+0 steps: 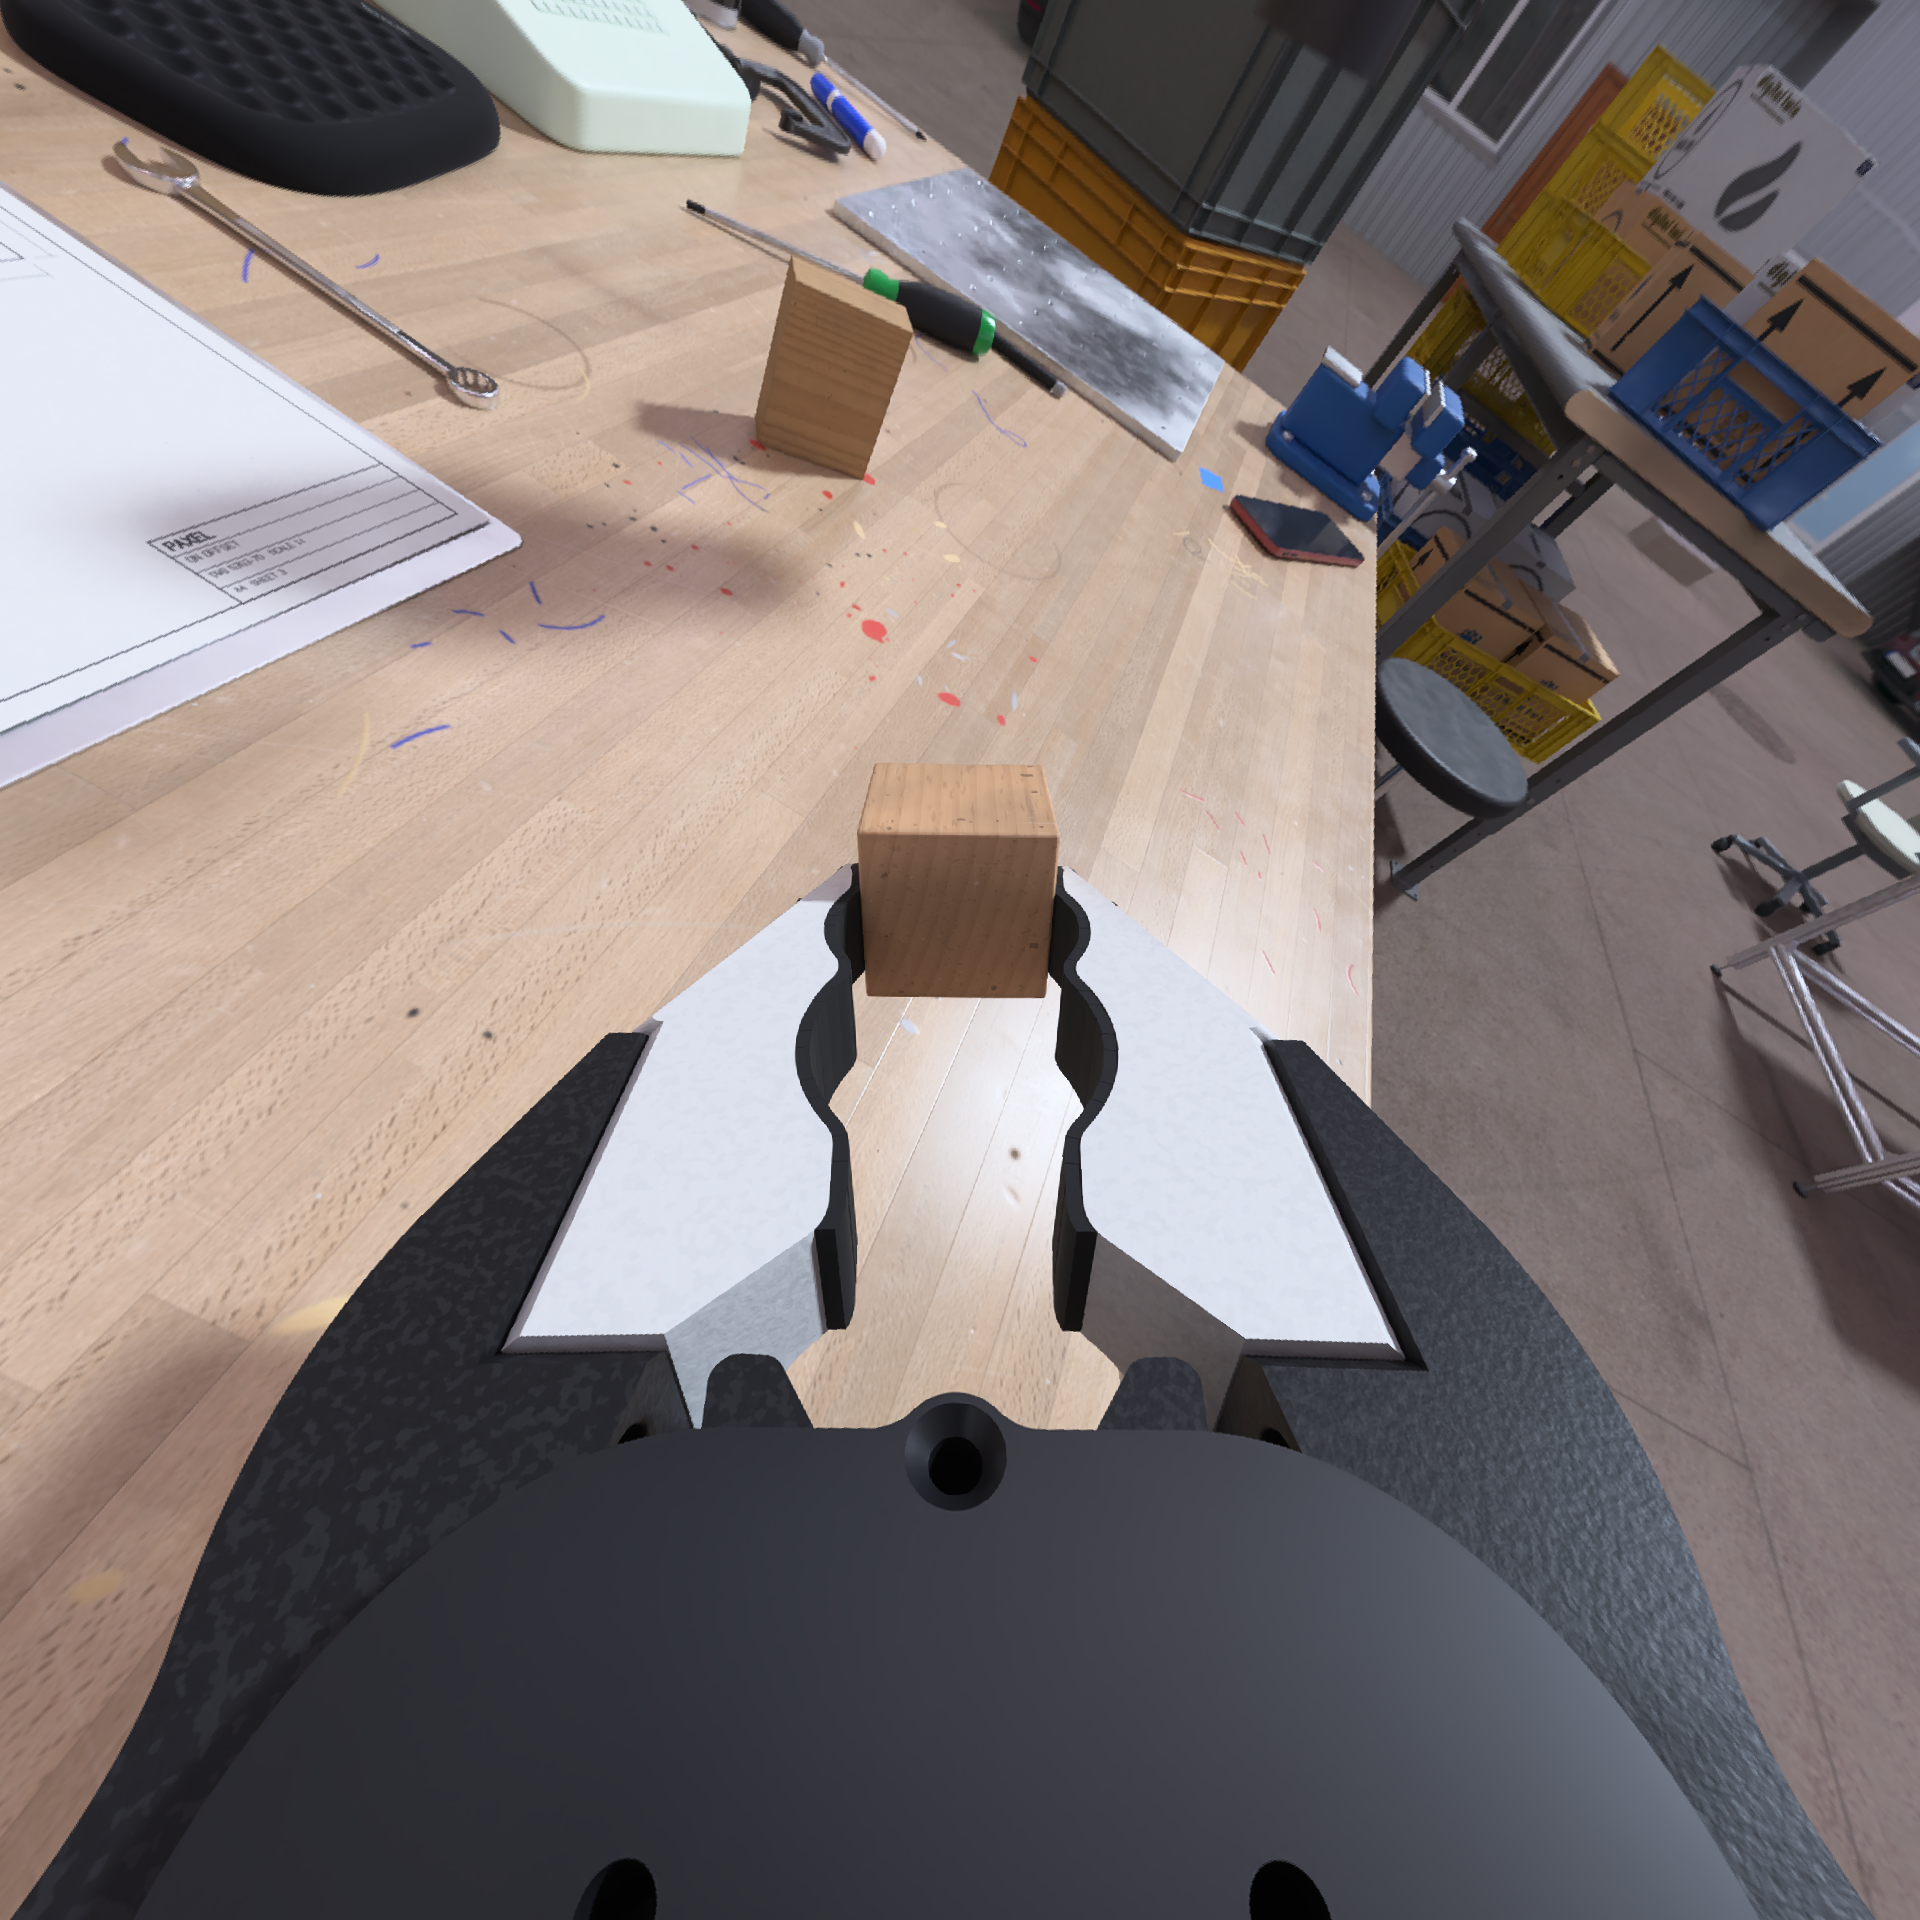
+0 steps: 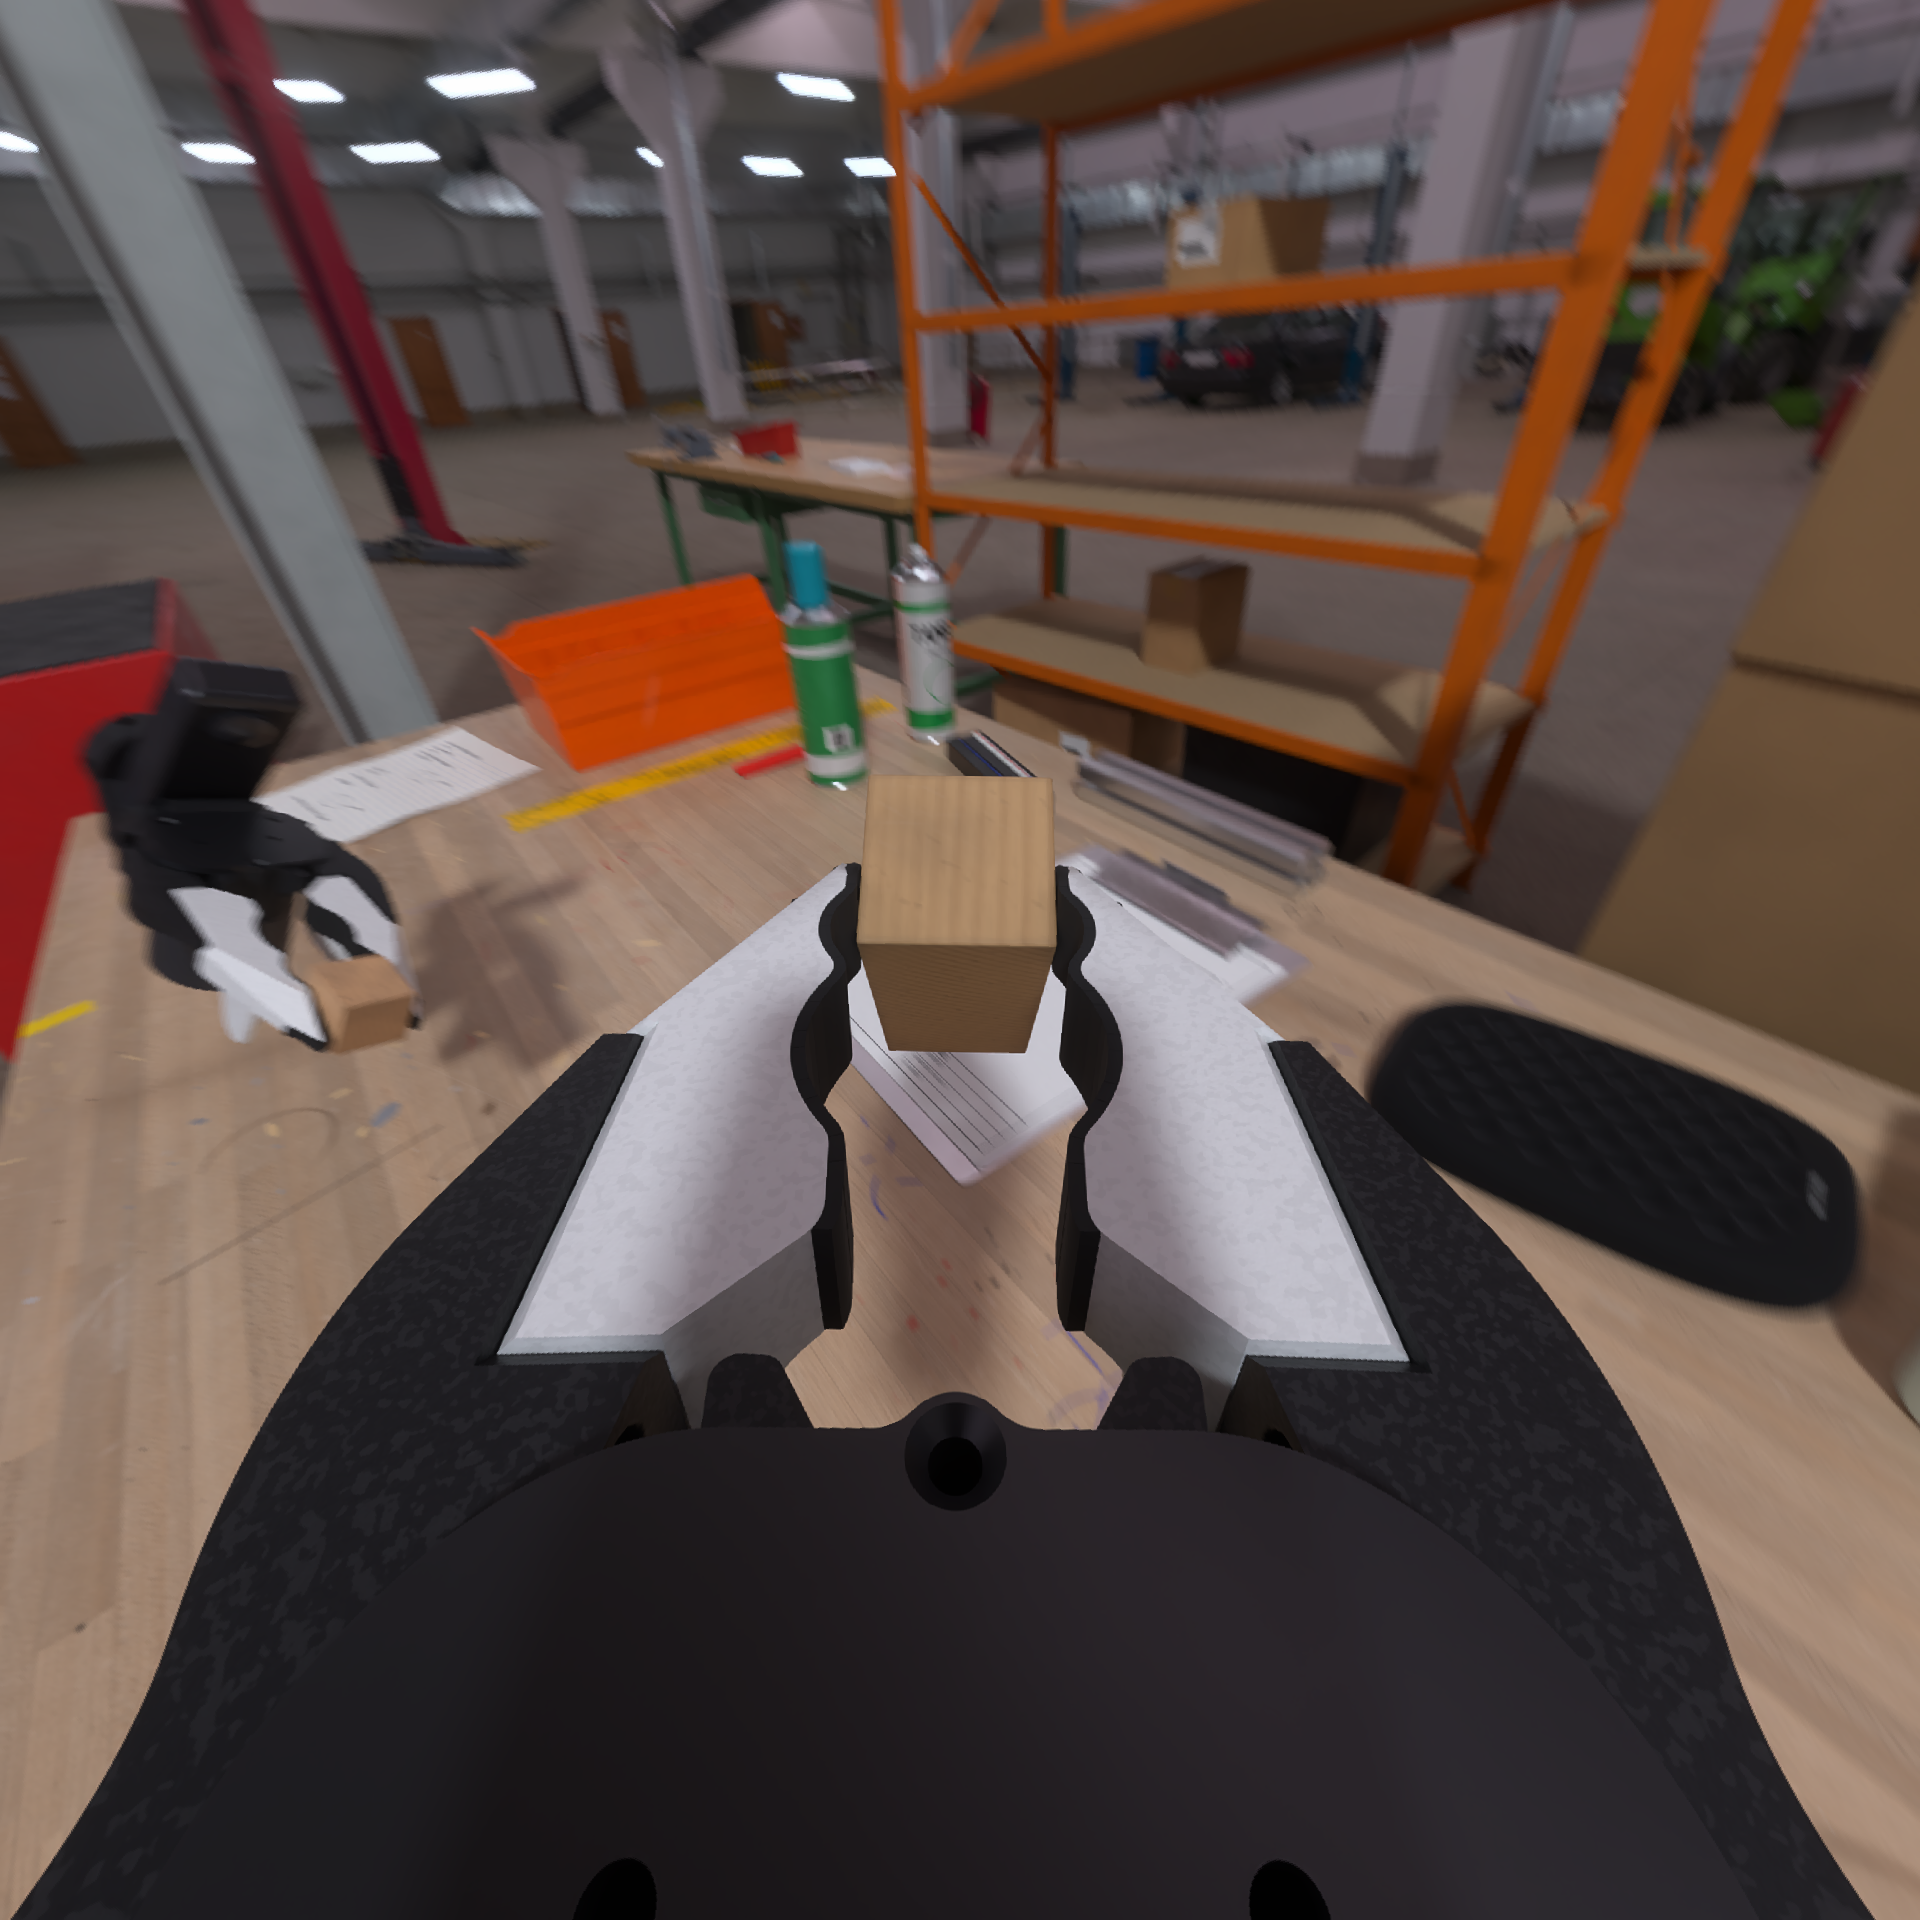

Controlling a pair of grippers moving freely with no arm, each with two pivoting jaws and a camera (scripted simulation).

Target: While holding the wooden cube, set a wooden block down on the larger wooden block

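My left gripper (image 1: pixel 956 914) is shut on the wooden cube (image 1: pixel 956 883) and holds it above the bench near its right edge. The larger wooden block (image 1: pixel 831 369) stands upright on the bench farther ahead, to the left of the cube. My right gripper (image 2: pixel 956 925) is shut on a wooden block (image 2: pixel 956 914) and holds it in the air over the bench. In the right wrist view the left gripper (image 2: pixel 312 982) with the cube (image 2: pixel 358 1003) shows at far left. The larger block is not seen in the right wrist view.
Near the larger block lie a green-handled screwdriver (image 1: pixel 940 312), a grey metal plate (image 1: pixel 1039 301), a spanner (image 1: pixel 301 270) and a white drawing sheet (image 1: pixel 187 488). A black pad (image 2: pixel 1621 1153), papers (image 2: pixel 966 1101), two spray cans (image 2: pixel 826 675) and an orange bin (image 2: pixel 644 665) also sit on the bench.
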